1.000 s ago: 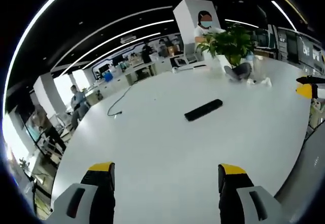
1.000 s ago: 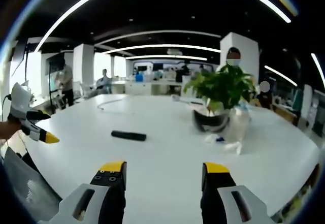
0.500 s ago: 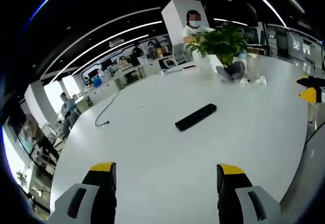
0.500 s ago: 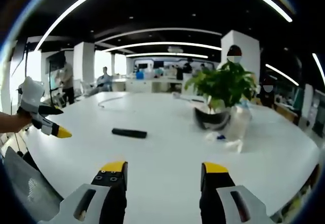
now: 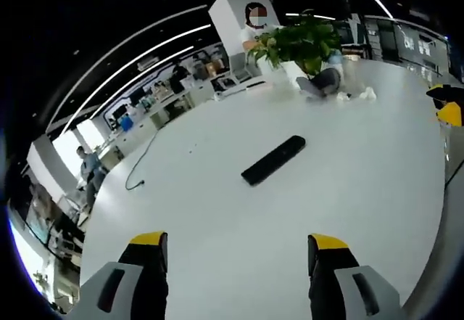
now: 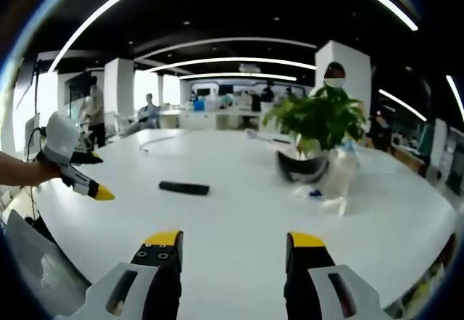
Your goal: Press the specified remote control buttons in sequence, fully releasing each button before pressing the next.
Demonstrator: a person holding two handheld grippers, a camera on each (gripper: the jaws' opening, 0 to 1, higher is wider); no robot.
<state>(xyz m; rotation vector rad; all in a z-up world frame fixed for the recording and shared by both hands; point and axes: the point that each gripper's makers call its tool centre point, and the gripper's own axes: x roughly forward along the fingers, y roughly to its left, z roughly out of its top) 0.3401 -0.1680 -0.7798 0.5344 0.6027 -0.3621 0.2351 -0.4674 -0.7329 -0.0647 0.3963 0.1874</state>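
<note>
Since a second ago our left gripper [image 5: 235,251] has come forward over the desk [image 5: 217,211], and the remote [image 5: 273,160] now looms larger ahead of its fingers; in the right gripper view that gripper [image 6: 81,178] has pushed further in from the near-left edge. Our right gripper [image 6: 233,251] has hardly stirred. Both sets of fingers stand wide apart and hold nothing. The remote [image 6: 184,187] lies flat mid-desk, well apart from the plant [image 6: 315,128] toward the far side. We judge no button pressed yet: neither gripper touches the remote, so the whole sequence remains. We can read no brand, label or writing on the remote.
</note>
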